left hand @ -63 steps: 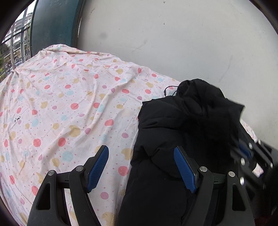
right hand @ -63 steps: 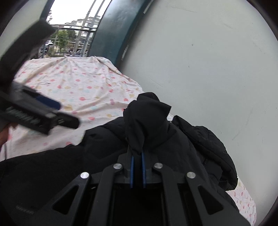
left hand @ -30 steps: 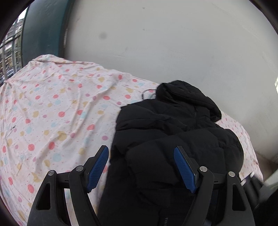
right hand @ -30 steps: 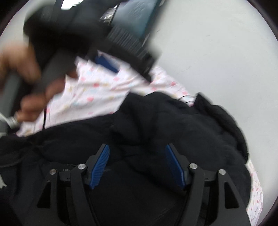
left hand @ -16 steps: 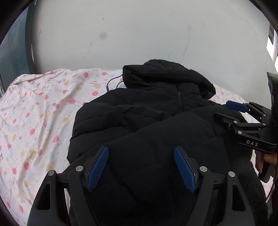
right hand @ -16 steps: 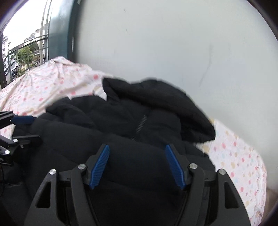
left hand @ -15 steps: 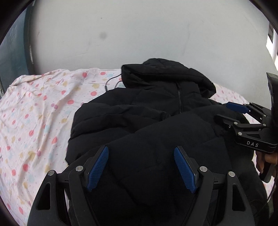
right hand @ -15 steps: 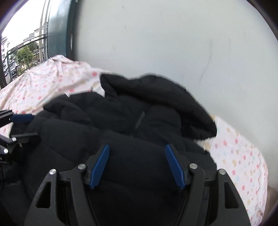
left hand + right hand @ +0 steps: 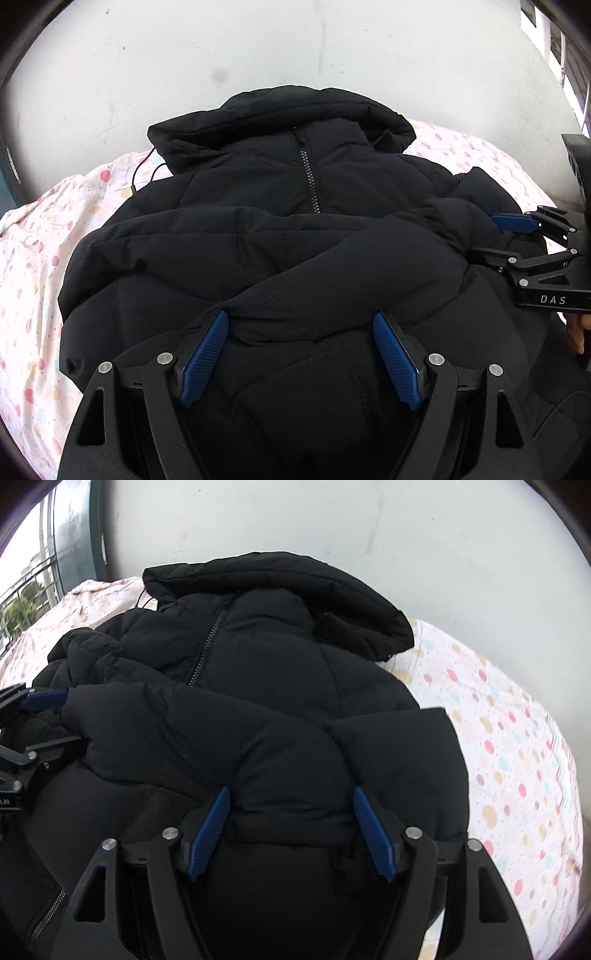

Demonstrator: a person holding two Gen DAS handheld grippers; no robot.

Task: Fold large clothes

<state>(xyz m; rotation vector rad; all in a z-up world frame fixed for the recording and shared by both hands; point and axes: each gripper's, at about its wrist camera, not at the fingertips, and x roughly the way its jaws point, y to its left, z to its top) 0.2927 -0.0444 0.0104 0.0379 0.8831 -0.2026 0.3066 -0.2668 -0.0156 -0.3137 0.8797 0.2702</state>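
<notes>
Left wrist view shows a black puffer jacket (image 9: pixel 295 229) lying on the polka-dot sheet (image 9: pixel 33 258), hood (image 9: pixel 280 110) toward the white wall (image 9: pixel 184 55), sleeves crossed over its front. Left gripper (image 9: pixel 301 354) and right gripper (image 9: pixel 291 827) both hover over it, jaws apart.

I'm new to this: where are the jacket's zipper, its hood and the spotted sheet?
zipper (image 9: pixel 310 177), left wrist view, mid teeth.
hood (image 9: pixel 280 576), right wrist view, top panel.
spotted sheet (image 9: pixel 509 738), right wrist view, bare patch.

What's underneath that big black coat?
The black coat lies on a polka-dot sheet, which shows on both sides of it. What the sheet covers, bed or table, cannot be seen.
</notes>
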